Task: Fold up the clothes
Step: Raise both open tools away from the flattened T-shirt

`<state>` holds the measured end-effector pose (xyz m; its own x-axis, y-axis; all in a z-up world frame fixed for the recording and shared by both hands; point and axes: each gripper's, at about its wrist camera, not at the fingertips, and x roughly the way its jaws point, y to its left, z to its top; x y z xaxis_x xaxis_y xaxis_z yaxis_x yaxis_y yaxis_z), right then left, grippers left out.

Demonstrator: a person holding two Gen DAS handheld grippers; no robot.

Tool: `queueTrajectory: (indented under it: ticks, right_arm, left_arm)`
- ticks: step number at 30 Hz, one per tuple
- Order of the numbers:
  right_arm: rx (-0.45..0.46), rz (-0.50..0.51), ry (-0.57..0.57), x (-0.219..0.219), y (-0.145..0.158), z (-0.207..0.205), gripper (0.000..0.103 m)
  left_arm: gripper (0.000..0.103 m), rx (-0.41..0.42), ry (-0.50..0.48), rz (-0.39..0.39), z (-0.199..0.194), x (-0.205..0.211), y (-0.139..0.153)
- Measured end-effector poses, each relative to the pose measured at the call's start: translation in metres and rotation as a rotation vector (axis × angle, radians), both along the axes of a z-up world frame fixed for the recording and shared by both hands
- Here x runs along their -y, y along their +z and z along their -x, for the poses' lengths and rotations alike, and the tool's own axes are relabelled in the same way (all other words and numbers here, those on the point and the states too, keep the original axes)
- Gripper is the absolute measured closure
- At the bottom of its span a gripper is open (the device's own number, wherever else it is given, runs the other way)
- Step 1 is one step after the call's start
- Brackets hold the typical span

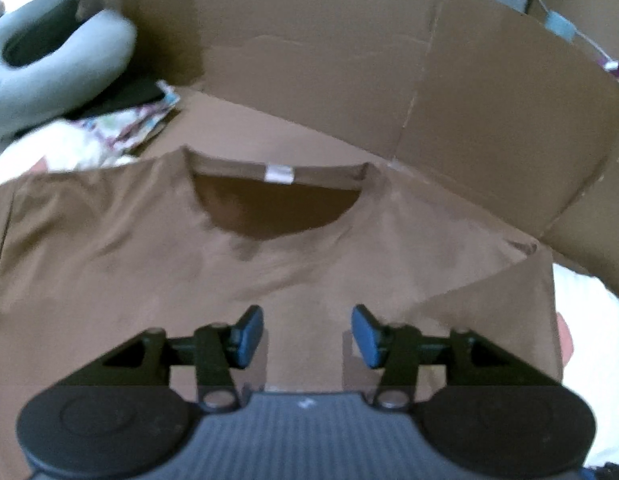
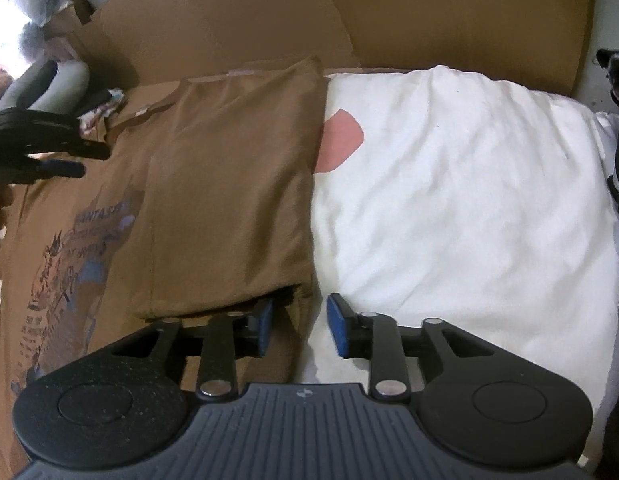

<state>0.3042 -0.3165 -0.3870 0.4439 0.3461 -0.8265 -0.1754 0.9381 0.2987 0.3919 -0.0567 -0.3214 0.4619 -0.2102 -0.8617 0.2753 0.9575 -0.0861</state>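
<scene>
Brown T-shirt (image 2: 229, 184) lies on the white bedding (image 2: 469, 208) before a cardboard wall (image 1: 349, 60), its right side folded over the printed front, with left gripper (image 1: 307, 336) and right gripper (image 2: 299, 326) both released, grasping nothing.

From my feed, a big flattened cardboard sheet (image 2: 429, 12) stood behind white bedding (image 2: 469, 200). Left of the cardboard sat a grey neck pillow (image 1: 49, 60), with bright light beyond it.
</scene>
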Motion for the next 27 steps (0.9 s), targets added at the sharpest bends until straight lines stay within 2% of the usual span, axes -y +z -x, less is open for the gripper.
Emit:
queueTrajectory:
  ticks: [3, 5, 7, 8, 14, 19, 23, 25, 27]
  right_arm:
    - [-0.018, 0.037, 0.001, -0.007, 0.009, 0.005, 0.052]
    - [-0.022, 0.051, 0.037, -0.012, 0.020, 0.013, 0.051]
    - [-0.034, 0.041, 0.028, -0.010, 0.035, 0.022, 0.047]
    - [-0.039, 0.029, 0.021, -0.008, 0.043, 0.026, 0.045]
    - [-0.026, 0.040, 0.052, -0.007, 0.100, 0.039, 0.045]
    - [-0.033, -0.010, 0.019, -0.001, 0.155, 0.042, 0.044]
    - [-0.027, 0.011, 0.035, 0.001, 0.199, 0.050, 0.043]
    - [-0.020, 0.008, 0.052, 0.003, 0.225, 0.057, 0.035]
    - [-0.009, 0.006, 0.061, 0.007, 0.251, 0.064, 0.020]
  left_arm:
    - [0.051, -0.011, 0.003, 0.010, 0.008, -0.024, 0.017]
    - [0.050, 0.001, 0.019, -0.005, 0.012, -0.042, 0.035]
    - [0.042, 0.016, 0.039, -0.022, 0.017, -0.060, 0.055]
    - [0.042, 0.014, 0.049, -0.026, 0.019, -0.068, 0.063]
    - [0.041, 0.024, 0.103, -0.032, 0.025, -0.106, 0.122]
    - [0.040, 0.009, 0.074, -0.027, 0.036, -0.124, 0.165]
    - [0.038, 0.004, 0.057, -0.005, 0.050, -0.143, 0.202]
    - [0.036, 0.003, 0.044, 0.000, 0.057, -0.152, 0.220]
    - [0.032, 0.000, 0.030, 0.009, 0.065, -0.159, 0.233]
